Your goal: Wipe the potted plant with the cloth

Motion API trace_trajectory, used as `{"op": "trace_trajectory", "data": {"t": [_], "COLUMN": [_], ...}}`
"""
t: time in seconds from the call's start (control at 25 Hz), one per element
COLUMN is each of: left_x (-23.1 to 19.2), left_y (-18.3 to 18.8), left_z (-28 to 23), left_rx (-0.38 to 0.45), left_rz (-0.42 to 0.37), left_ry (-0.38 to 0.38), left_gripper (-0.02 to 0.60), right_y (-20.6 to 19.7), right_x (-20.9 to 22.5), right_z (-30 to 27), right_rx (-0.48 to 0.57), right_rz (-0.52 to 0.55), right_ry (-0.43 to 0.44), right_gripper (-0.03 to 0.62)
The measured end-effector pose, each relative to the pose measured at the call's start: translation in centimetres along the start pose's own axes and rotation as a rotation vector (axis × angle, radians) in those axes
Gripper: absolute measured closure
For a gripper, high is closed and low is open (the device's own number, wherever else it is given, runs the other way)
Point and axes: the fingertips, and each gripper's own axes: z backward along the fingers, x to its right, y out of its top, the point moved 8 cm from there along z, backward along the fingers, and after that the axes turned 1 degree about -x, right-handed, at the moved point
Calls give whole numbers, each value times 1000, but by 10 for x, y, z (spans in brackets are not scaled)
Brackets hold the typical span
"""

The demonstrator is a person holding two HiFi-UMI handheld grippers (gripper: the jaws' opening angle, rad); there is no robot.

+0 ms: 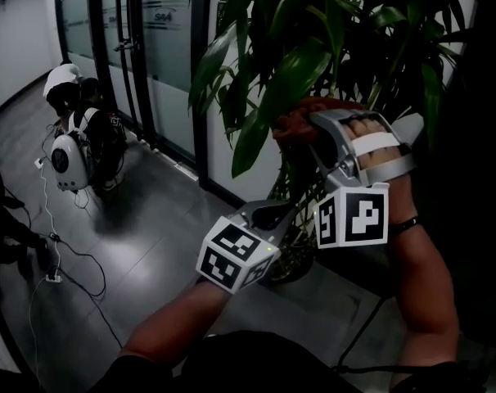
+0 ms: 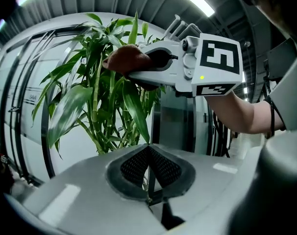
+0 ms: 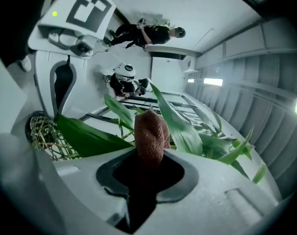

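The potted plant [image 1: 313,47] with long green leaves stands at the upper right, in a woven pot [image 1: 295,256]. My right gripper [image 1: 307,125] is shut on a reddish-brown cloth [image 1: 295,119] and presses it against a broad leaf [image 1: 285,88]. In the right gripper view the cloth [image 3: 151,133] sticks up from the jaws among leaves [image 3: 180,126]. My left gripper [image 1: 274,214] hangs lower, near the stems above the pot. Its pads [image 2: 160,166] meet at the tips, with nothing seen between them. The left gripper view shows the cloth [image 2: 124,58] in the right gripper [image 2: 138,67].
A person [image 1: 68,88] crouches at the far left beside a white rounded pack [image 1: 68,158]. Cables [image 1: 68,256] trail over the dark glossy floor. Glass doors with dark frames [image 1: 142,56] run behind the plant. A white wall [image 1: 232,150] stands close to the pot.
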Motion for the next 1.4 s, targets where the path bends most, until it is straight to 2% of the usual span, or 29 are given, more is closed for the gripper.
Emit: {"op": "trace_trajectory", "data": {"t": [0.2, 0.4, 1.04, 1.4], "left_x": [-3, -1, -1, -1], "left_y": [-1, -1, -4, -6], "left_z": [4, 4, -1, -4], "left_rx": [6, 5, -7, -7], "left_rz": [4, 0, 4, 4], "left_ry": [8, 4, -18, -26], "left_gripper": [565, 565, 565, 565], "right_y": [-2, -2, 3, 6], "right_x": [-9, -21, -68, -84], "right_z": [-11, -10, 12, 29], "right_rx": [12, 28, 63, 79], "right_rz": [108, 142, 112, 48], "right_ry": [98, 165, 283, 354], "right_gripper": [523, 523, 523, 523]}}
